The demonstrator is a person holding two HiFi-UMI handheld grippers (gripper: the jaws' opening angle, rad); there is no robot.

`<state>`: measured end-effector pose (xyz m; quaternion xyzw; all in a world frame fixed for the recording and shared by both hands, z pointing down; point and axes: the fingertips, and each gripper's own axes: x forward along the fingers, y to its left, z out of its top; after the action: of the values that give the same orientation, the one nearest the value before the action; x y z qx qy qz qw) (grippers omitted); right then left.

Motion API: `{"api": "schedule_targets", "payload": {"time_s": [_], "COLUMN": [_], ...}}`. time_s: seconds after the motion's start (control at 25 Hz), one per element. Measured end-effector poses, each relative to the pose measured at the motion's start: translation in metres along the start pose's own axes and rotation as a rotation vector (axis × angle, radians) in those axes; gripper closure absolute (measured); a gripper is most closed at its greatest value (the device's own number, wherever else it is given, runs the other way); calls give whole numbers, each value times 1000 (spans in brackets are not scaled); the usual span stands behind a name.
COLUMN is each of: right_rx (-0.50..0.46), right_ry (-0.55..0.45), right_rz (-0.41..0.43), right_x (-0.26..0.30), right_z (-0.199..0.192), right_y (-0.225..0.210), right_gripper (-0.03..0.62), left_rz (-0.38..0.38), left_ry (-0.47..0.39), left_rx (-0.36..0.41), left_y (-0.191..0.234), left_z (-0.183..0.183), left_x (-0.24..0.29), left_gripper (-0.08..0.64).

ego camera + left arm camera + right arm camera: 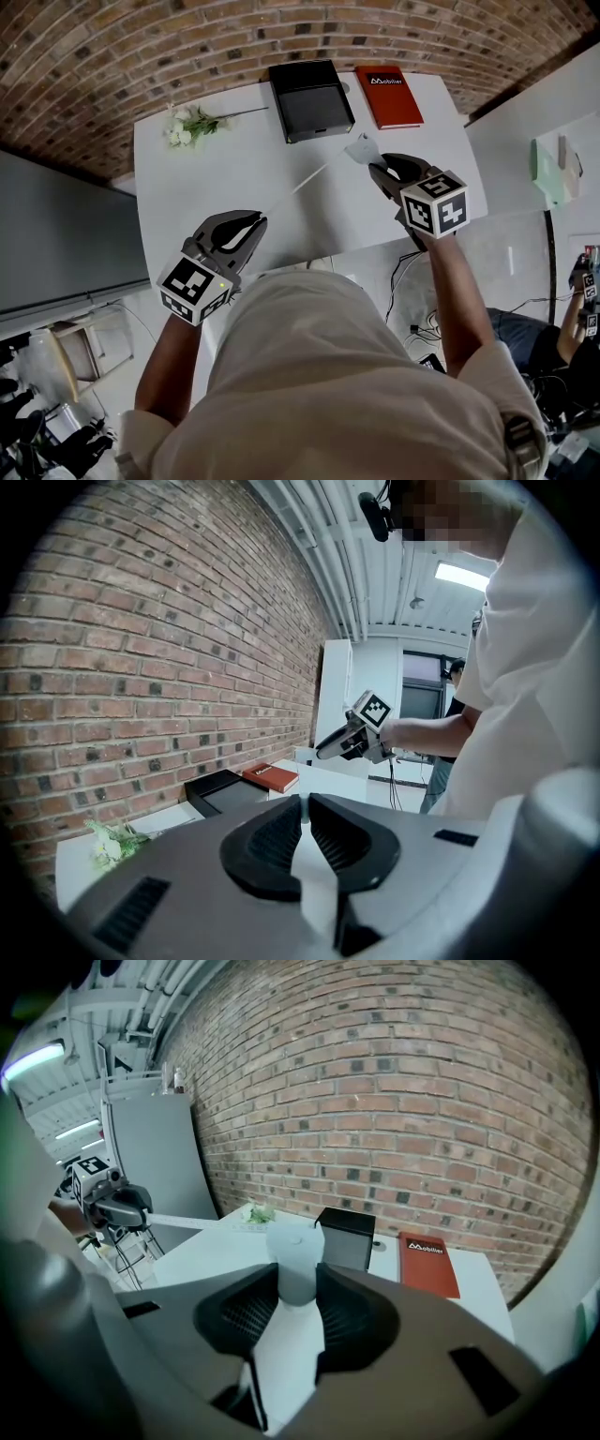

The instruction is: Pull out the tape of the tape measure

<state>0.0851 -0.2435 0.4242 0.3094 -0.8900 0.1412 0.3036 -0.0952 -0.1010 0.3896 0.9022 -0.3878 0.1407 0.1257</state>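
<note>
right gripper: tape measure; left gripper: tape

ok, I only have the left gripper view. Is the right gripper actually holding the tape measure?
Observer: Yes. The right gripper view shows the right gripper with its jaws closed on the pale case.
Operator: and how does the tape run from there?
Observer: In the head view the tape runs in a straight line from the case to the left gripper, across the white table.
</note>
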Motion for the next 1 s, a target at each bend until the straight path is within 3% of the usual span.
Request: {"api": "schedule_targets", "payload": {"time_s": [1.0], "right_rx": [25], "right_ry": [0], "right_rz": [-38], "right_x": [1], "right_z": [-3], "right_y": [-17], "right_gripper": [462], "left_rz": [-8], "left_ry": [17], "left_rx": [-12], "left_y": [-4], "left_z": [-10], "left_x": [-11], "left_gripper": [534]}}
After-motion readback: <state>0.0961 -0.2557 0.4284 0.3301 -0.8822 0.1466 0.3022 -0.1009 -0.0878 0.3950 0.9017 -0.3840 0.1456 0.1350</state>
